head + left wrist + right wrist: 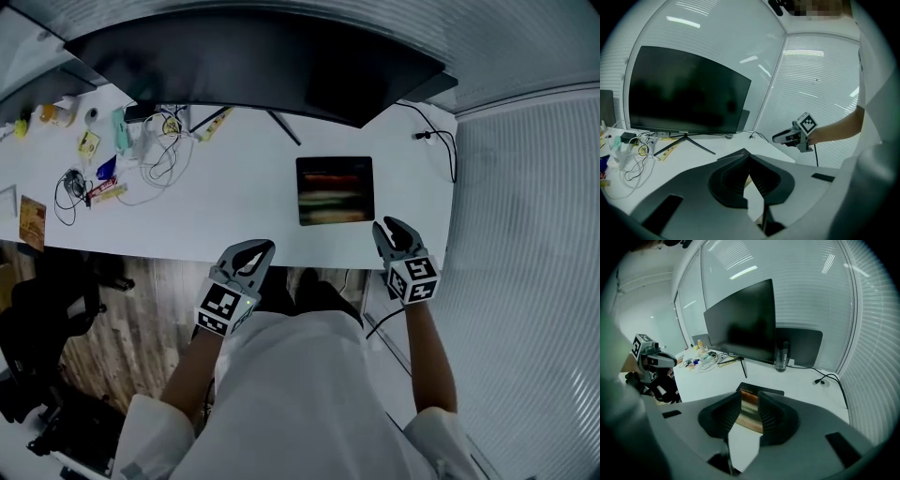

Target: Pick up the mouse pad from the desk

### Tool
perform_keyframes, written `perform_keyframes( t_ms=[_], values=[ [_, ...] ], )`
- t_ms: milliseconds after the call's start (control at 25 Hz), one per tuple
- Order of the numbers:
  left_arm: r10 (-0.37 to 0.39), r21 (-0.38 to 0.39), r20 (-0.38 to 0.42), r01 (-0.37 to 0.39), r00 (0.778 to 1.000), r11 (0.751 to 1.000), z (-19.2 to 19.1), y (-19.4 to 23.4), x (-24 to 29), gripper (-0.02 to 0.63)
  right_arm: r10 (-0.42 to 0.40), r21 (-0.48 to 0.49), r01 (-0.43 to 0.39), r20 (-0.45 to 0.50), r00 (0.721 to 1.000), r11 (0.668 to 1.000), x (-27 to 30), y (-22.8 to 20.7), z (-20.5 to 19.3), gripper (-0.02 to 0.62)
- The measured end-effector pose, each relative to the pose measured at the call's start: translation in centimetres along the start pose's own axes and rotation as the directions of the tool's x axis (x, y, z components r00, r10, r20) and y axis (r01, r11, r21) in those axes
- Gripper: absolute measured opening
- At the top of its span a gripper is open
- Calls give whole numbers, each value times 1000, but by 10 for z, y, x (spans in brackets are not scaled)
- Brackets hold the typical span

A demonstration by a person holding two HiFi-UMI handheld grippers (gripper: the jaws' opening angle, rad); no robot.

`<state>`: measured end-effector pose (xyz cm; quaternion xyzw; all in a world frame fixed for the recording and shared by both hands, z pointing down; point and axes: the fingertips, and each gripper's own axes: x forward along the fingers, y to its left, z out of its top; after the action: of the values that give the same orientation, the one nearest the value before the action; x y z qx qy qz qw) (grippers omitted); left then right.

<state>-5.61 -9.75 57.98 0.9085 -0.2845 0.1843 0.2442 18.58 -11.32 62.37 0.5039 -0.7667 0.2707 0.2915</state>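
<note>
Mouse pad (335,190) lies flat on white desk (234,202). Right gripper (387,226), jaws slightly apart, at its 4 o'clock, apparently clear of it. Left gripper (255,251), jaws together, at 7 o'clock.

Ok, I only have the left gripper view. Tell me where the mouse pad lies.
Observer: The mouse pad lies flat on the desk, right of centre in the head view, just ahead of the right gripper.
Operator: Give me that gripper's jaws.
Observer: Apart, nothing gripped; the mouse pad shows beyond the gap, untouched.
Operator: Describe the pad's face.
Observer: Dark border, reddish and greenish bands.
</note>
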Motion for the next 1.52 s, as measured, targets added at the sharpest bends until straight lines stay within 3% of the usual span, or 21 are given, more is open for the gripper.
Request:
perform_keyframes(
  t_ms=[520, 1520],
  values=[
    [-50, -7, -35, 50, 998, 999, -4, 22, 24, 18, -37, -13, 36, -102, 994, 999, 64, -22, -3, 161],
    [83, -118, -34, -87, 996, 989, -14, 20, 62, 18, 54, -114, -88, -277, 959, 990, 184, -94, -19, 293]
  ],
)
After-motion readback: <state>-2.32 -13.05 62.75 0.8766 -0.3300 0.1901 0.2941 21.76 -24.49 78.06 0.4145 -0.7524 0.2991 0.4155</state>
